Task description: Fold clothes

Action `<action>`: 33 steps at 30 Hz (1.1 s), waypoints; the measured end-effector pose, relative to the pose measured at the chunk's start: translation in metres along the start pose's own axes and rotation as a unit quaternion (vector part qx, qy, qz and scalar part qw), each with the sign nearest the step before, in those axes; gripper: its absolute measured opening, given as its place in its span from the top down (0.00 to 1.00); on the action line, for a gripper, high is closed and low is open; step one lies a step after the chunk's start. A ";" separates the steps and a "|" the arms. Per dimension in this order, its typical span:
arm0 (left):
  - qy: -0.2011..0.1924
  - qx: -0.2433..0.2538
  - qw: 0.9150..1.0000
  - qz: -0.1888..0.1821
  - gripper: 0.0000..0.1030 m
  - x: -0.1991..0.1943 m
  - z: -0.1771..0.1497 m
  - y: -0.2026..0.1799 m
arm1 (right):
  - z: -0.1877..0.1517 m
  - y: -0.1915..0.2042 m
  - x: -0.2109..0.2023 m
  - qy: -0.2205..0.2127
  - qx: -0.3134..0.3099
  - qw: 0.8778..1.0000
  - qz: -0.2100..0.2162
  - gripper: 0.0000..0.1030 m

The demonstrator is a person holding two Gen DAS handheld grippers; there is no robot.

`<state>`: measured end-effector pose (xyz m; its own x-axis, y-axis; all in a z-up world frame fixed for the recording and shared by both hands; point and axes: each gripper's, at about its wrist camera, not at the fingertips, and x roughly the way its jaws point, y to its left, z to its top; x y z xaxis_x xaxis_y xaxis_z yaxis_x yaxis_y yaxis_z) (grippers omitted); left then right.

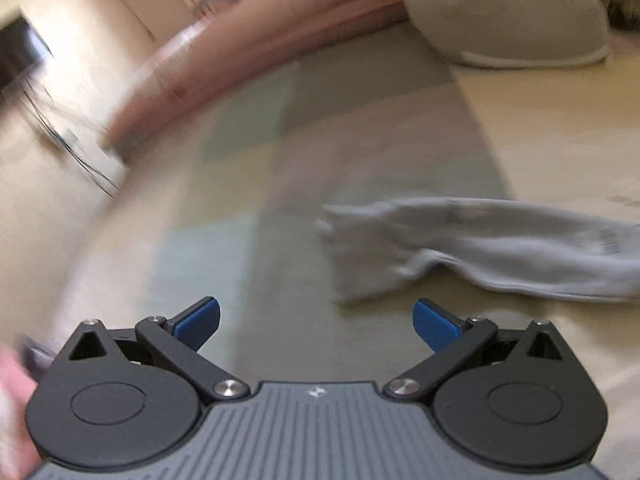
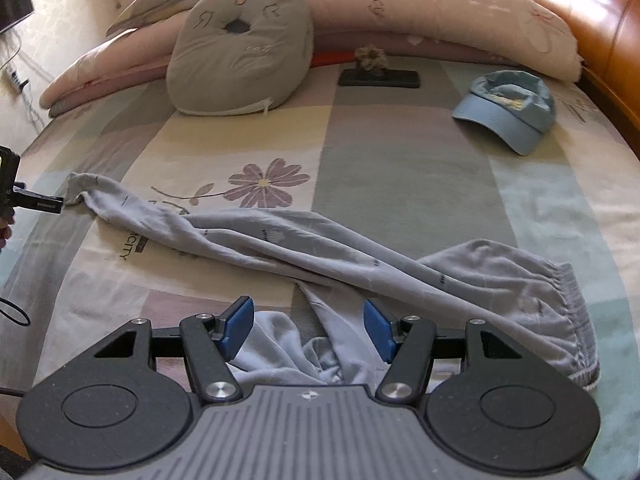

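Light grey cotton jogger trousers [image 2: 360,264] lie sprawled across a patchwork bedspread of pale green, cream and mauve blocks w/ a purple flower print [image 2: 400,184]; one leg stretched long toward the left edge, the other bunched near the bottom of the right wrist view, elastic waistband at right.

Right gripper [image 2: 308,332], black w/ blue pads, hangs over the bunched leg, jaws parted, cloth lying under and between them but not pinched: nothing grasped. Left gripper [image 1: 316,324] likewise stands spread wide and empty over bare bedspread, the trouser cuff just ahead and to its right. In the right wrist view a dark tool reaches in from the left edge to the cuff; whether it touches the fabric can't be told.

Risks, as judged from here: trousers are twisted, legs crossing near the crotch, so a grab at the bunched leg could take two layers or the wrong fold and lock the twist into the fold. Left view is heavily blurred, so that gripper's aim at the cuff is uncertain; it could close on bedspread instead of hem. Pulling both ends w/o lifting may drag the bedspread into wrinkles.

A blue cotton baseball cap [image 2: 508,108], a black phone [image 2: 380,79] and a grey round cushion [image 2: 240,60] sit well apart, further up the bed; a wide swing of the long leg might still reach the cap.
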<state>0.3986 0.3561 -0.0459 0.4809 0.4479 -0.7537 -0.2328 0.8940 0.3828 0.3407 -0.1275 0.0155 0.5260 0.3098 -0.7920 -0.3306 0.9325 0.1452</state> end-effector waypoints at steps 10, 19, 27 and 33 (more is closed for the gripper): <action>0.006 -0.058 0.990 -0.129 0.01 -0.015 -0.021 -0.036 | 0.010 0.002 0.023 0.013 -0.040 0.998 0.045 0.36; -0.042 0.018 0.985 -0.168 0.01 -0.052 0.014 -0.106 | 0.004 -0.027 0.028 0.014 -0.022 0.999 0.037 0.38; -0.087 0.107 0.965 -0.223 0.01 -0.089 0.039 -0.206 | 0.001 -0.077 0.017 -0.006 0.006 1.000 -0.026 0.55; -0.062 0.115 0.958 -0.256 0.01 -0.108 0.023 -0.245 | 0.020 -0.145 0.025 -0.005 -0.020 0.998 -0.052 0.56</action>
<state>0.4232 0.0881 -0.0460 0.5819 -0.0648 -0.8107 0.2451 0.9644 0.0988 0.4175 -0.2510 -0.0139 0.5663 0.2134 -0.7961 -0.3039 0.9519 0.0390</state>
